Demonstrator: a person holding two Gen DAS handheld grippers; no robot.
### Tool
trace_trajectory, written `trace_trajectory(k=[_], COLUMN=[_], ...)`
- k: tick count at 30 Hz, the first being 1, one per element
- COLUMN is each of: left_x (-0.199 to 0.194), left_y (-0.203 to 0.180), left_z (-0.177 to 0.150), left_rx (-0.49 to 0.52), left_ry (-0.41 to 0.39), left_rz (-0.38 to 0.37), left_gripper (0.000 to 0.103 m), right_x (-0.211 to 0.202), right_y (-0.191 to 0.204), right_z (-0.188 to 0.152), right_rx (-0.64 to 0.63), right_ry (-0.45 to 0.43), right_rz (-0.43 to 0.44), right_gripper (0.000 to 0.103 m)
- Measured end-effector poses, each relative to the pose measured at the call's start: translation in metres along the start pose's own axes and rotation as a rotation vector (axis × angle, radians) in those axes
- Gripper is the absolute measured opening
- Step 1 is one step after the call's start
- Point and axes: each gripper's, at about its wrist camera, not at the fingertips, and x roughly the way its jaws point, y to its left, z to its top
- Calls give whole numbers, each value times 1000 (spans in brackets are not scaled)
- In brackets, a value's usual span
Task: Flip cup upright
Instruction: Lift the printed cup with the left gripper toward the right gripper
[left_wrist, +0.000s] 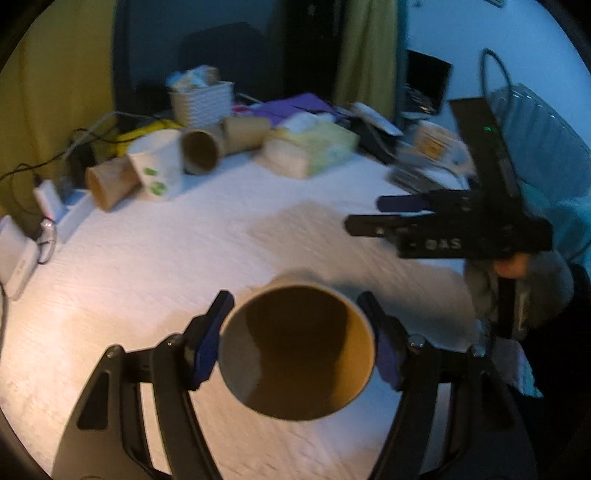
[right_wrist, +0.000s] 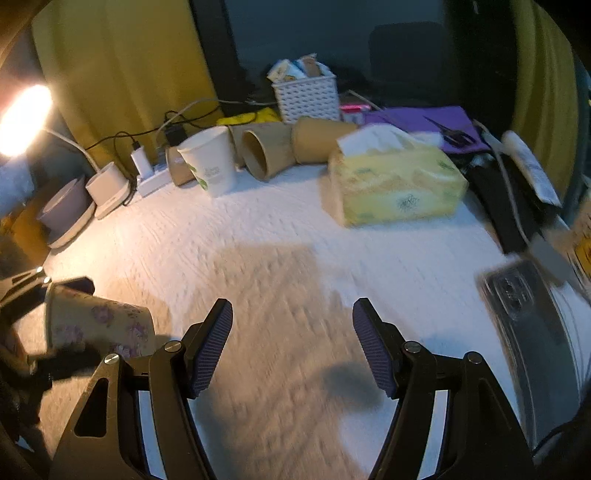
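Cup (left_wrist: 295, 350) clamped in left tool (left_wrist: 295, 343), floral side (right_wrist: 99, 325) only rightward; right tool (right_wrist: 291, 347) apart.

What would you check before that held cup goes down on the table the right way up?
1. Grip: the left gripper has its jaws on both sides of the floral cup near the rim: ok.
2. Cup upright: it lies tilted, mouth toward the left camera: not ok.
3. Landing spot: the white tabletop ahead is bare: ok.
4. Right gripper: open, holding nothing, off to the side: ok.
5. Neighbours: the tissue box and the white cup stand well back: ok.
6. Cup touching the table: cannot tell.
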Motion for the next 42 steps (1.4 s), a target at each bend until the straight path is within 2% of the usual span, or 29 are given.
trace_trajectory(k=[5, 8, 14, 19, 20, 22, 24, 27, 35, 42], left_x=[-9, -12, -14, -17, -18, -20, -23, -31, -58, -79], left_y=[-8, -3, 18, 23, 23, 24, 26, 33, 46, 71], left_z=[-12, -20, -40, -50, -51, -54, -57, -64, -88, -111], left_rx=[-9, -38, -126, -122, -116, -106, -101, -107, -113, -229], left_ry=[-20, -9, 39, 62, 67, 75, 72, 74, 79, 48], left_rz=[-63, -76, -99, -94, -87, -79, -61, -23, 109, 202], left_gripper=[70, 70, 72, 75, 75, 86, 91, 91, 91, 91], right_x=[-10, -12, -11, -5, -3, -1, 0, -1, -26, -57], right_y=[5, 14, 37, 56, 59, 66, 73, 84, 106, 132], right_z=[-25, -34, -36, -33, -32, -30, -30, -33, -53, -59], right_rx=[9, -1, -56, -115, -122, -140, -158, -184, -260, -419], right_ry=[37, 55, 72, 76, 78, 82, 88, 99, 119, 103], right_rz=[-2, 12, 56, 87, 94, 111, 131, 159, 165, 199], right_gripper=[71, 71, 71, 71, 71, 71, 71, 71, 71, 71])
